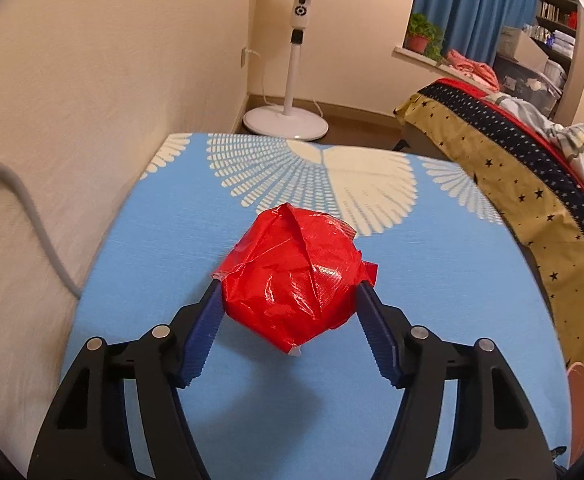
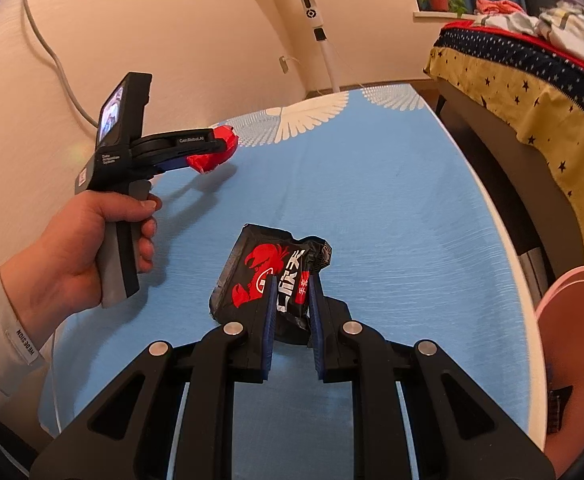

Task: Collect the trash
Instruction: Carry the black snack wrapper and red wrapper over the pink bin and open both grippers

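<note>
Holding a crumpled red plastic ball (image 1: 293, 280) between its blue pads, the left gripper (image 1: 292, 284) sits above the blue tabletop (image 1: 431, 300); both pads touch the ball's sides, jaws set wide around it. From the right wrist view, the same gripper (image 2: 216, 148) is seen side-on, a hand (image 2: 92, 248) in a white sleeve (image 2: 0, 340) wrapped round its grip, and the ball (image 2: 212, 152) clear of the table with a shadow beneath.

Right gripper (image 2: 290, 292): jaws narrow, clamped on a black snack wrapper (image 2: 268, 268) with a red lobster print. Wrapper stands up from the pads, upper part folded over; whether it touches the table cannot be told.

Surroundings: white standing fan (image 1: 295, 60) by the wall, star-patterned bedcover (image 1: 511, 168) to the right, grey cable (image 1: 32, 220) on the wall.
</note>
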Motion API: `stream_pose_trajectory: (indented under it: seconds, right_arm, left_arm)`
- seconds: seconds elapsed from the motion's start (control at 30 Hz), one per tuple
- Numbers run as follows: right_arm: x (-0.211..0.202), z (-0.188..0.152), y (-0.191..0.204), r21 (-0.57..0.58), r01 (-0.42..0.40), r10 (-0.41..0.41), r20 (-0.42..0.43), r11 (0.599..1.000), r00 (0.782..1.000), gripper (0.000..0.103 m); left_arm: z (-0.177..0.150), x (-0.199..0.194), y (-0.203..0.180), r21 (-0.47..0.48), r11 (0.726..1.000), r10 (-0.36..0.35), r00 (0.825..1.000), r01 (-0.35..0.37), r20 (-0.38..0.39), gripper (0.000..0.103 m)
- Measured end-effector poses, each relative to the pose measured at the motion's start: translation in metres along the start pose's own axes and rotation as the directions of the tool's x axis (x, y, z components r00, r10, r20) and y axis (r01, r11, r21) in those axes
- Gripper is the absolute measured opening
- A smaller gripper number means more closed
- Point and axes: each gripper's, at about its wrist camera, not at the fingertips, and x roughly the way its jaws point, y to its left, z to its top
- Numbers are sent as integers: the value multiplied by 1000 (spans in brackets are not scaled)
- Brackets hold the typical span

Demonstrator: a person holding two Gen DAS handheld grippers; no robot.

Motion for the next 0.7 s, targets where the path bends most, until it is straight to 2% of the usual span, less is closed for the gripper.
stream_pose_trajectory:
  seconds: [0.37, 0.6, 0.7]
  right_arm:
    - [-54, 9, 2, -36, 47, -45, 61, 998, 997, 16]
    - [-95, 10, -8, -26, 77, -74, 107, 997, 992, 16]
    - [-115, 9, -17, -16, 94, -92, 125, 995, 988, 16]
  left_arm:
    - [-20, -62, -25, 34, 999, -21, 999, 20, 43, 64]
    - [-54, -105, -45, -15, 999, -44, 996, 45, 73, 64]
    - [-69, -122, -58, -6, 999, -42, 995, 43, 90, 64]
